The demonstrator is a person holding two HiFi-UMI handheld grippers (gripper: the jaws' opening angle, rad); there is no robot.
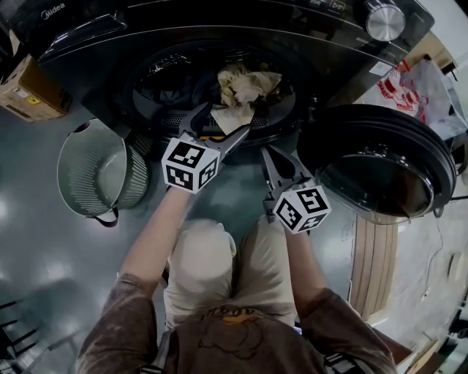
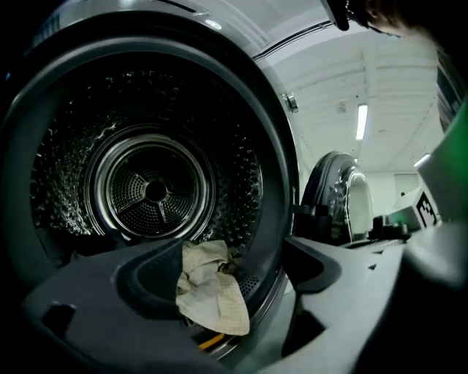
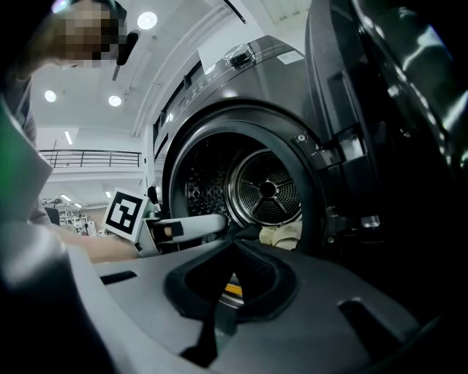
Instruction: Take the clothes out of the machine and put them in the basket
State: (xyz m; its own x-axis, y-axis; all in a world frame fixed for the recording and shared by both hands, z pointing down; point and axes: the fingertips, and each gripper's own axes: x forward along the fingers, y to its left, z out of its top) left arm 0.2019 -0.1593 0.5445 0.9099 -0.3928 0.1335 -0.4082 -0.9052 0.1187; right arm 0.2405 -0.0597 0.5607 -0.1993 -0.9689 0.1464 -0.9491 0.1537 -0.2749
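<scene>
A crumpled beige cloth (image 1: 245, 89) hangs over the lower lip of the dark washing machine's (image 1: 219, 22) drum opening. My left gripper (image 1: 221, 120) is at that lip, jaws open, with the cloth's lower corner (image 2: 212, 292) between them; the pads do not press on it. The left pad (image 2: 150, 281) is close beside the cloth and the right pad (image 2: 311, 263) stands well clear. My right gripper (image 1: 269, 152) hovers lower right of the opening, shut and empty (image 3: 234, 245). From the right gripper view the cloth (image 3: 281, 235) and the left gripper's marker cube (image 3: 124, 213) show. The grey-green basket (image 1: 73, 157) stands on the floor left of the machine.
The machine's round door (image 1: 380, 157) hangs open at the right, close to my right gripper. A cardboard box (image 1: 29, 91) sits at the far left and a plastic bag (image 1: 417, 88) at the far right. The person's knees (image 1: 212, 263) are just below both grippers.
</scene>
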